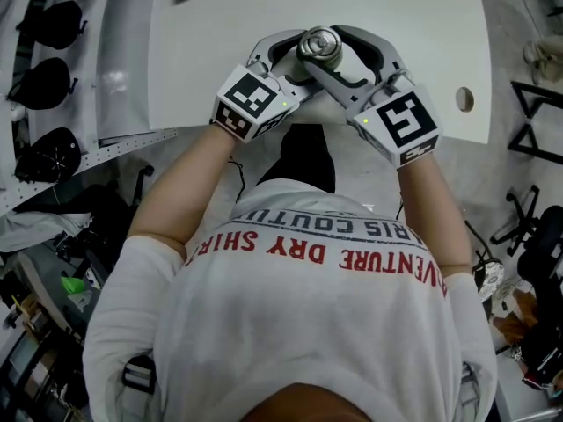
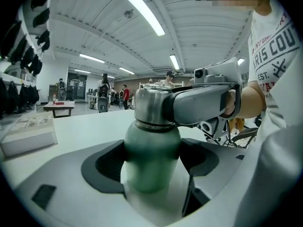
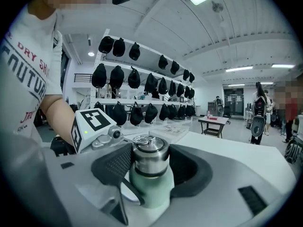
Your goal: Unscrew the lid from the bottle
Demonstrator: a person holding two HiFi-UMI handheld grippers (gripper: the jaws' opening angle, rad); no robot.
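A pale green bottle point(image 2: 151, 167) with a steel lid point(image 1: 319, 46) stands upright near the front edge of the white table point(image 1: 396, 25). My left gripper point(image 2: 151, 171) comes in low, and its dark pads press on both sides of the green body. My right gripper point(image 3: 150, 163) comes in from the other side, higher up, and its pads close round the steel lid point(image 3: 149, 156). In the head view the left gripper point(image 1: 295, 61) and right gripper point(image 1: 341, 55) cross at the bottle. One right finger point(image 2: 199, 105) lies across the lid in the left gripper view.
A flat book or box point(image 2: 28, 134) lies on the table to the far left. A round hole point(image 1: 464, 99) is cut near the table's right edge. Racks of black caps point(image 3: 137, 79) stand to my left. People and tables are far off in the room.
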